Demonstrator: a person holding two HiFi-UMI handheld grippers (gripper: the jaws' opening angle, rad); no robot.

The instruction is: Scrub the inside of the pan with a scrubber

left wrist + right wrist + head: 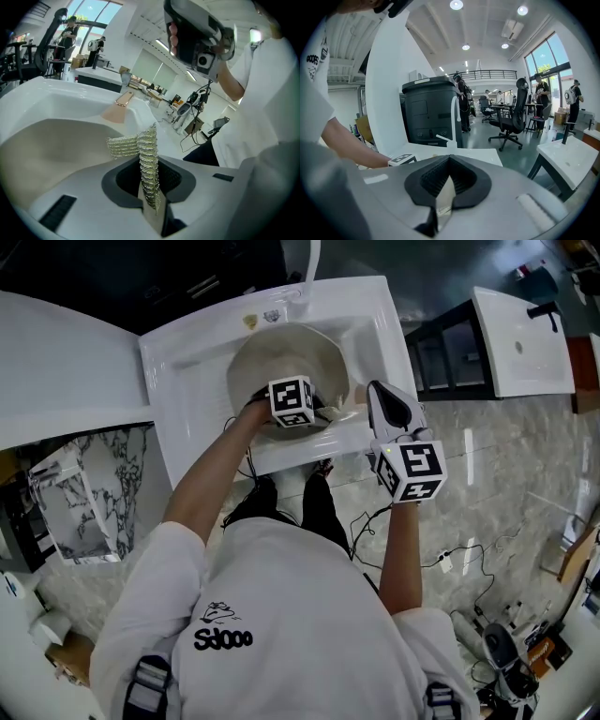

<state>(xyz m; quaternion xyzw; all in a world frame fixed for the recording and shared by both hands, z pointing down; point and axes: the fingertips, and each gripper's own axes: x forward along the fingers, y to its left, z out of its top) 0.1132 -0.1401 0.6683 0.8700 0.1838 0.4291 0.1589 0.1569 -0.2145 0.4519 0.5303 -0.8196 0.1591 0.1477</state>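
Observation:
A cream pan [286,352] lies in the white sink [187,362]. My left gripper [298,418] reaches down into the pan and is shut on a silvery mesh scrubber [123,145], which sticks out between the jaws over the pan's pale inside [56,145]. In the left gripper view my left gripper [149,187] points toward the pan's pinkish handle [118,107], which is free. My right gripper [380,395] hovers over the sink's front right edge. It is raised [201,37] and shut [446,164] with nothing in it.
A faucet [309,263] rises at the back of the sink. White counter [66,362] runs to the left, above a marbled cabinet [75,493]. Another white basin [520,329] stands at the right. Cables [450,559] trail over the stone floor.

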